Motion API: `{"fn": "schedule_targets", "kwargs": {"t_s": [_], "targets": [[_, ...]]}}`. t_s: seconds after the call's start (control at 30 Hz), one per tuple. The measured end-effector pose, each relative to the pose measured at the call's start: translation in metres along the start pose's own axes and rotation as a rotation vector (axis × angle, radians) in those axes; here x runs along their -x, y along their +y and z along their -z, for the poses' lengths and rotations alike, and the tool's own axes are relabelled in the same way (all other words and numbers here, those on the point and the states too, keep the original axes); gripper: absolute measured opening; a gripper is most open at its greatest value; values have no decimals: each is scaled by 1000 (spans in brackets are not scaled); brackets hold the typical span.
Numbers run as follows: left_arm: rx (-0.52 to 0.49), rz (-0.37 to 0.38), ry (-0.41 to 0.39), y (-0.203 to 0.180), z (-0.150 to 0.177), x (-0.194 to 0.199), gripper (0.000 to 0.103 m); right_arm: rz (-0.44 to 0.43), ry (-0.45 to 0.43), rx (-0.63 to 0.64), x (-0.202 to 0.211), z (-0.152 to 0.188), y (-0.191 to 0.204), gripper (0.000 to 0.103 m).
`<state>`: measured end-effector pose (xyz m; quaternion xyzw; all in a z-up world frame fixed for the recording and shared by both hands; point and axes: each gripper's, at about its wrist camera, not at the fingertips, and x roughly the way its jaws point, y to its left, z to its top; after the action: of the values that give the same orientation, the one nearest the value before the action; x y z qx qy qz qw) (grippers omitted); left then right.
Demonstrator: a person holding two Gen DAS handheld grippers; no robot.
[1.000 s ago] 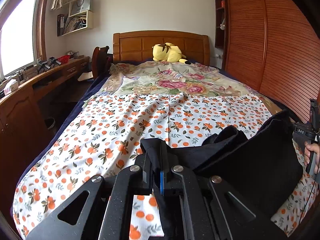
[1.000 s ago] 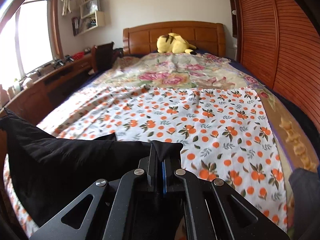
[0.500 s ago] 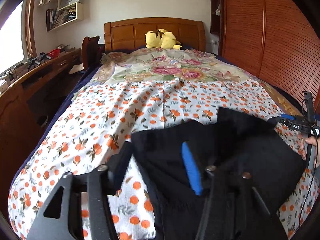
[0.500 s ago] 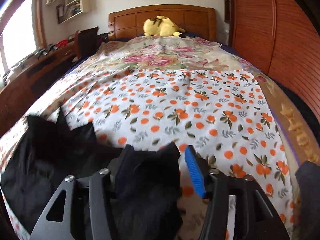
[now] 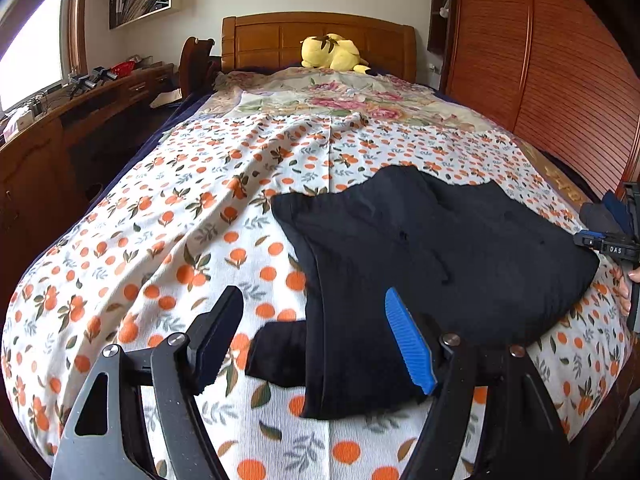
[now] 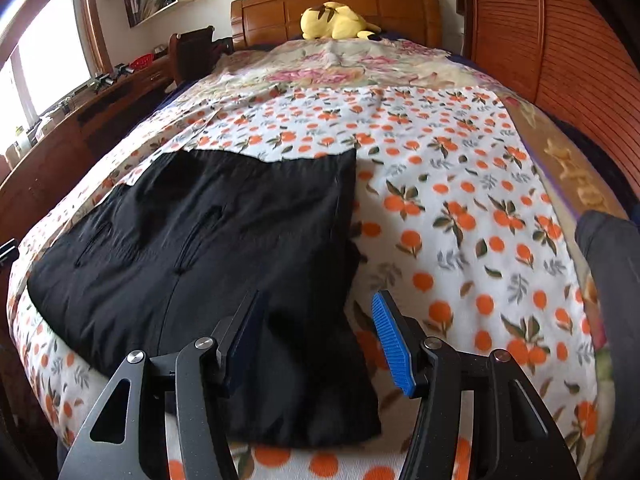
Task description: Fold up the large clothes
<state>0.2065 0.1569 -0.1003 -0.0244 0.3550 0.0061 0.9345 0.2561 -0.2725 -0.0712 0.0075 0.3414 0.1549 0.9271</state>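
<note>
Bedroom, one bed (image 5: pixel 168 216) under an orange-print sheet (image 5: pixel 200 240), wooden headboard (image 5: pixel 316 40) at the far end with a yellow plush toy (image 5: pixel 332 53) in front of it.

Left wrist view: your left tool (image 5: pixel 316 340) points down at the near end of the bed. Its jaws are opening, pads clear of any cloth. Black garment (image 5: pixel 440 248) lies flat on the sheet ahead and to the right of the tool; its near left corner sits between the two fingers, loose, not pinched. Blue pad (image 5: pixel 408 348) on the right finger hangs over the garment edge, dark pad on the left finger is over bare sheet. A small dark flap pokes out from under the garment, just left of its near corner. Far right of this tool, at the frame edge, your right tool (image 5: pixel 616 220) shows, with fingertips of your hand (image 5: pixel 630 292) below it, beside the garment's right side. Wooden desk (image 5: pixel 80 112) runs along the left, louvred wardrobe doors (image 5: pixel 560 80) on the right.

Right wrist view: your right tool (image 6: pixel 316 336) also stands spread, nothing gripped. Black garment (image 6: pixel 200 248) spreads ahead and to the left of it; the near right corner reaches between the fingers and lies slack on the sheet (image 6: pixel 460 220). Left finger sits over the black cloth, blue pad (image 6: pixel 390 344) over the sheet just right of the garment edge. Dark sleeve (image 6: pixel 608 280) at the right edge. Plush toy (image 6: pixel 336 22) straight ahead at the headboard (image 6: pixel 340 4).
</note>
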Motion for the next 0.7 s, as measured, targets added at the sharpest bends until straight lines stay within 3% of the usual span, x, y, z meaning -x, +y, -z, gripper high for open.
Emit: {"fn": "schedule_targets", "kwargs": {"t_s": [0.27,0.37,0.6,0.67,0.7], "targets": [[0,7,50,-7,29,-4,74,5,89,-36,-5,18,-3,62],[1,3,66,-7,37,-9,74,0,100,-77,-7,21,-5,68],[12,0,104,-5,48,-18,74,-60,127,-143,-5,33,-10,68],[6,7,99,-5,49,-19,72,-81,128,-145,-7,34,-12,62],[8,19,102,-6,49,-21,63,-94,128,-146,-8,36,-12,56]]}}
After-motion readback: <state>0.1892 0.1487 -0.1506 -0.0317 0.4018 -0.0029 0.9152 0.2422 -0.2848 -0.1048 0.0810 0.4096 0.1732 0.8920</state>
